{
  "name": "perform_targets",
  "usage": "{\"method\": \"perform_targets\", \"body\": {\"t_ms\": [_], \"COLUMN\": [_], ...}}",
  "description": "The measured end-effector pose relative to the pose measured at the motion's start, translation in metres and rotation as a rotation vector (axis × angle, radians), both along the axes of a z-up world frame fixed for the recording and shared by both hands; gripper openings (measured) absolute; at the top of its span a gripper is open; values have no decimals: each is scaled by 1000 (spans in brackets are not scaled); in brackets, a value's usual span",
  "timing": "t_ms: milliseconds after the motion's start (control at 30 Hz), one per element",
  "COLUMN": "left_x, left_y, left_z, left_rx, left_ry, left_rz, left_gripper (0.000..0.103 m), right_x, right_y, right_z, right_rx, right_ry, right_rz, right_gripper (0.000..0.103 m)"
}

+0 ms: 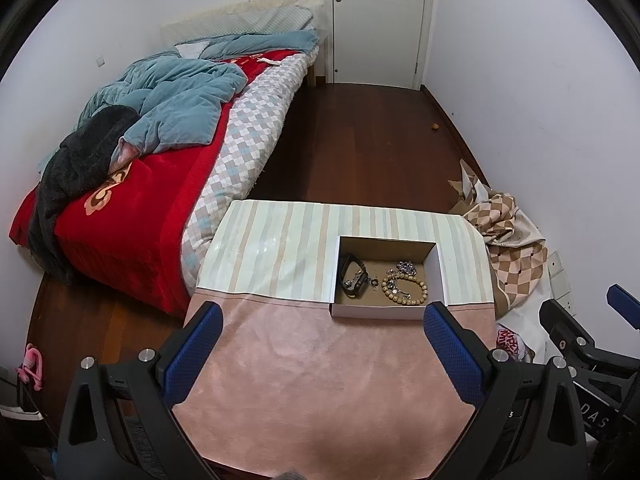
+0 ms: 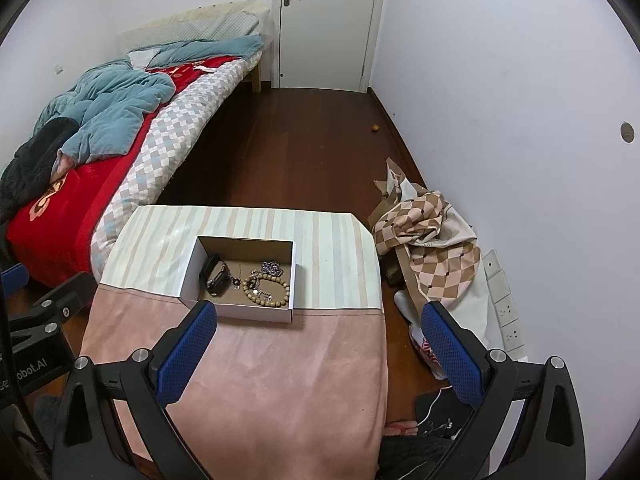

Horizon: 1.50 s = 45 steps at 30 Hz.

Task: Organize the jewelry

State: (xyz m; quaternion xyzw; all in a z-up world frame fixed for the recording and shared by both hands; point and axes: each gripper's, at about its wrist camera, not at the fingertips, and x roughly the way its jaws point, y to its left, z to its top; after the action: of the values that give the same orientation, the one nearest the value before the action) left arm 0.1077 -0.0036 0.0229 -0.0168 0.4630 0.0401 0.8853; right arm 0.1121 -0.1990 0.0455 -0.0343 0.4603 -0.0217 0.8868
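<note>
A white cardboard box (image 1: 440, 276) (image 2: 188, 276) stands on a small table with a pink and striped cloth (image 1: 304, 364) (image 2: 272, 380). Inside lie a black watch (image 1: 354, 276) (image 2: 215, 273), a wooden bead bracelet (image 1: 404, 288) (image 2: 266, 289), a silver chain (image 1: 406, 267) (image 2: 273, 267) and small metal pieces. My left gripper (image 1: 322, 320) is open and empty, held above the table in front of the box. My right gripper (image 2: 318, 318) is open and empty, above the table's right edge, with its left finger near the box's front.
A bed (image 1: 160, 184) (image 2: 100, 152) with red, blue and checked bedding stands left. A heap of checked cloth (image 1: 508, 236) (image 2: 432, 232) lies on the wooden floor right of the table, by the wall. A white door (image 1: 380, 20) (image 2: 328, 20) is at the far end.
</note>
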Motion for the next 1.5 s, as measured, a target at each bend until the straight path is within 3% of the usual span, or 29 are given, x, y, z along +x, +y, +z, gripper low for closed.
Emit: {"method": "perform_targets", "body": {"t_ms": [1500], "left_x": [-10], "left_y": [7], "left_z": [-3], "left_rx": [5], "left_ry": [0], "left_rz": [0], "left_gripper": [102], "right_x": [-5], "right_y": [-1], "right_z": [-3], "right_rx": [9], "right_ry": [7], "right_rz": [-7], "right_gripper": [103]}}
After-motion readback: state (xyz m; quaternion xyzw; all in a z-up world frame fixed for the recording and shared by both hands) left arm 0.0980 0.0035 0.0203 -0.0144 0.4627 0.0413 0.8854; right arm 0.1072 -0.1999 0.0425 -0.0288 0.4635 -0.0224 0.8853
